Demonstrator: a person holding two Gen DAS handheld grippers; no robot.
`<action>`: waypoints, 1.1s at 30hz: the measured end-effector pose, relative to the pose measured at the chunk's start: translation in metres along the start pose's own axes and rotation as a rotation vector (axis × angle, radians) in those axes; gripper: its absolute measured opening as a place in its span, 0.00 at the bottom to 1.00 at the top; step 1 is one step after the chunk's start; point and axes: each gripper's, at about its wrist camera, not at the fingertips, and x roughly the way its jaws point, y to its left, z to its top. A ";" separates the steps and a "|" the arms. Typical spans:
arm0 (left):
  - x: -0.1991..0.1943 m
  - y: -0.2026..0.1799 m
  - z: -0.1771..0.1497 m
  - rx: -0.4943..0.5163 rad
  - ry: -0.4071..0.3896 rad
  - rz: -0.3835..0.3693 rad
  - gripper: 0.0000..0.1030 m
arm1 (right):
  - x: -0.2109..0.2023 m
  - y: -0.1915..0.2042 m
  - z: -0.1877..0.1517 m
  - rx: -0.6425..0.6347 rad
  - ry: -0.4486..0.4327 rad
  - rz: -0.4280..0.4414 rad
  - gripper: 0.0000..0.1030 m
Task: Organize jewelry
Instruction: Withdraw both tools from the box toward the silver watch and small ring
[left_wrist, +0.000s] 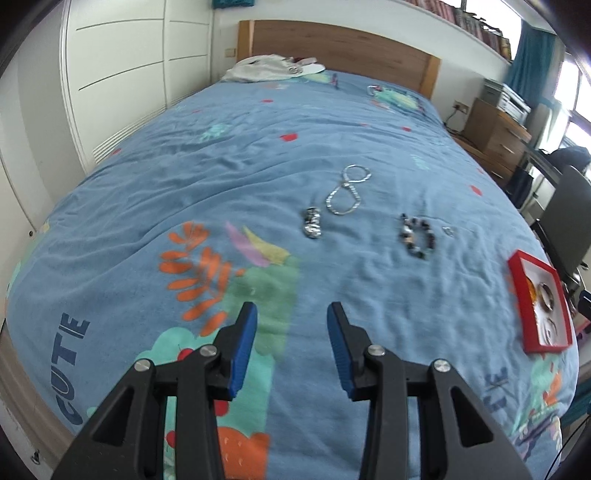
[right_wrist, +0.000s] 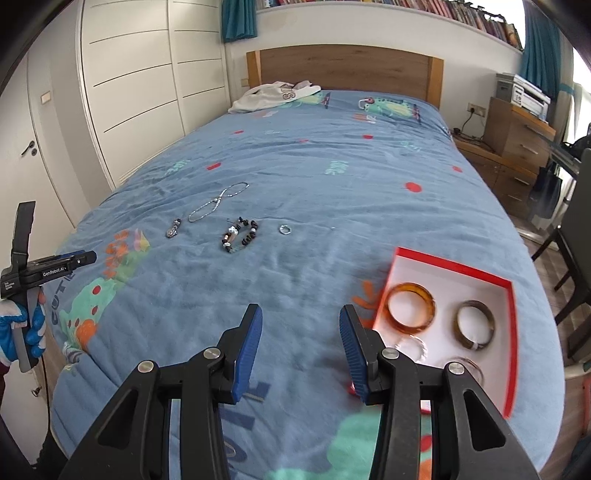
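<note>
On the bed (right_wrist: 332, 166), four pieces lie in a row across the middle: a small charm (right_wrist: 173, 229) at the left, a chain (right_wrist: 216, 203) just behind and right of it, a bead bracelet (right_wrist: 239, 236) further right, then a ring (right_wrist: 283, 229). Nearer and to the right, by the bed's edge, sits an open box (right_wrist: 452, 275) with several bangles (right_wrist: 412, 308) lying in it. A garment (right_wrist: 273, 96) lies at the far end before the headboard (right_wrist: 345, 68)
</note>
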 end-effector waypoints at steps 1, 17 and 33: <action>0.003 0.001 0.001 -0.002 0.002 0.003 0.36 | 0.006 0.001 0.002 0.002 0.004 0.007 0.42; 0.079 -0.007 0.036 0.033 0.055 0.013 0.36 | 0.111 0.022 0.034 -0.014 0.087 0.079 0.44; 0.143 -0.025 0.065 0.042 0.082 -0.017 0.36 | 0.187 0.020 0.046 -0.003 0.145 0.130 0.44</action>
